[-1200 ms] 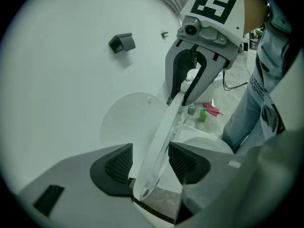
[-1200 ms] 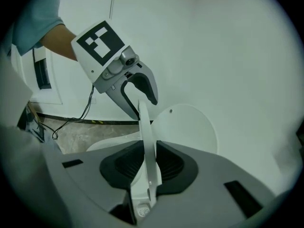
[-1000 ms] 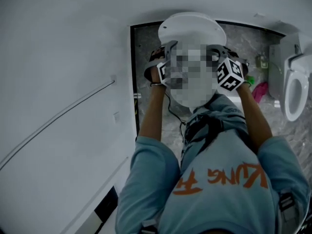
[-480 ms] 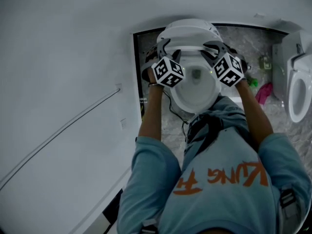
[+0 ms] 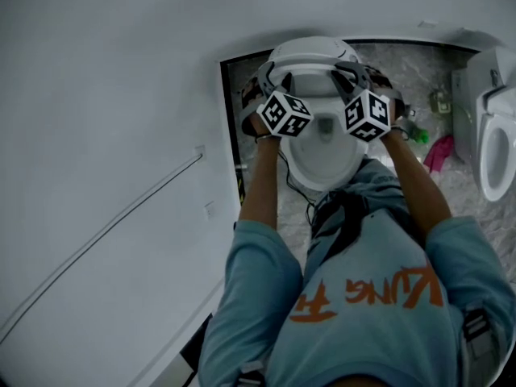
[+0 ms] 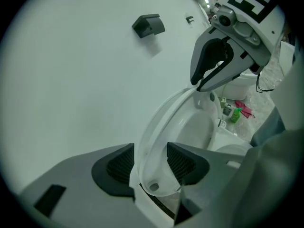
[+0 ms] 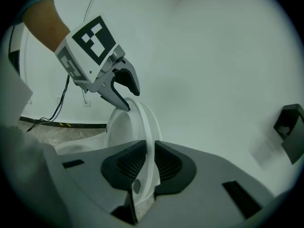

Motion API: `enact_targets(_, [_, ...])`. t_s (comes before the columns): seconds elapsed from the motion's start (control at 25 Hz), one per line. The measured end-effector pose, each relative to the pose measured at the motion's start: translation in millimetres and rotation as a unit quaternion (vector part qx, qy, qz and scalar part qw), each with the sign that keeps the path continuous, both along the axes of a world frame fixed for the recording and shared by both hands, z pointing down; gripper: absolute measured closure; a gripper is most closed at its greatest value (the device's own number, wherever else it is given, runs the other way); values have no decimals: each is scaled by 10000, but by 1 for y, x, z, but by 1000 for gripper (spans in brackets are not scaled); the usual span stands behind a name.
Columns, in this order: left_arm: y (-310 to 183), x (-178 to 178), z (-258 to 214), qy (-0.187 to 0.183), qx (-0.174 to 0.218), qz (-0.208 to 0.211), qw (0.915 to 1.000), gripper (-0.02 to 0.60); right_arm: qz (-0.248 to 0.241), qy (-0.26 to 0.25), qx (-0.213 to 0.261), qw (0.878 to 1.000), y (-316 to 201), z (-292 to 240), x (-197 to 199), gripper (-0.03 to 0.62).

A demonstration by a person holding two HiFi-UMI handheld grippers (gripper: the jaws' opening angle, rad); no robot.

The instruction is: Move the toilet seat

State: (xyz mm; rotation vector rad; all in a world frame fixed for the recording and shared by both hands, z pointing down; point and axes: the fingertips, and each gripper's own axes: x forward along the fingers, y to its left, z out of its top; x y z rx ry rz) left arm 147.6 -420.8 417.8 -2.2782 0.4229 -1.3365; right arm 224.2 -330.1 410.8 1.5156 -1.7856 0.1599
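— Since a second ago, has the seat (image 5: 314,51) gone up?
— Yes. It lay over the bowl (image 5: 326,156) then. In the head view it now stands raised at the bowl's far end, and the bowl is uncovered.
— And the grippers there?
— The left gripper (image 5: 270,77) is on the seat's left rim and the right gripper (image 5: 355,75) on its right rim. A second toilet (image 5: 493,139) stands far right, with a green bottle (image 5: 419,135) between the two toilets.
— Left gripper view?
— The left gripper (image 6: 151,167) has the seat (image 6: 164,122) rim between its jaws. They are closing, with both pads on it. The right gripper (image 6: 198,83) grips the rim farther along. The wall (image 6: 71,80) is left of the seat, the bowl (image 6: 197,127) right of it, and the bottle (image 6: 235,115) beyond.
— Right gripper view?
— The right gripper (image 7: 148,167) pinches the thin seat (image 7: 146,122) edge, upright between its pads, and its jaws are closing. The left gripper (image 7: 127,98) holds the far rim. A cable (image 7: 59,106) hangs down to the floor (image 7: 42,134) at left.
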Motion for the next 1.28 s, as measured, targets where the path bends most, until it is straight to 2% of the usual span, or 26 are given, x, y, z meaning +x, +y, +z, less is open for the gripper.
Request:
enact_targets(0.2, [-2, 10, 5, -135, -29, 1, 9999, 371, 195, -20, -14, 9998, -6, 10, 15, 559])
enact_targets(0.32, [0, 13, -1, -4, -153, -35, 9999, 373, 277, -189, -14, 9994, -8, 8, 18, 557])
enact_targets(0.48, [11, 21, -33, 671, -314, -81, 9972, 399, 865, -869, 437, 9915, 2, -14, 27, 571])
enact_targets(0.6, [23, 20, -64, 1415, -503, -214, 9884, 423, 1305, -1285, 820, 9797, 15, -37, 31, 568])
enact_targets(0.8, [45, -12, -127, 2669, -812, -491, 9591, 490, 1800, -1706, 1504, 9570, 43, -94, 14, 579])
enact_targets(0.92, [59, -33, -164, 3300, -984, -593, 9370, 549, 1929, -1858, 1897, 9446, 61, -132, 1, 594])
enact_targets(1.08, [90, -75, -204, 4067, -1300, -868, 9001, 577, 1886, -1998, 2368, 9319, 90, -181, -41, 594])
enact_targets(1.2, [116, -115, -229, 4643, -1580, -993, 8658, 578, 2001, -2120, 2787, 9150, 119, -212, -75, 594])
enact_targets(1.28, [134, -140, -238, 4943, -1699, -982, 8469, 580, 1994, -2117, 2931, 9108, 139, -225, -100, 595])
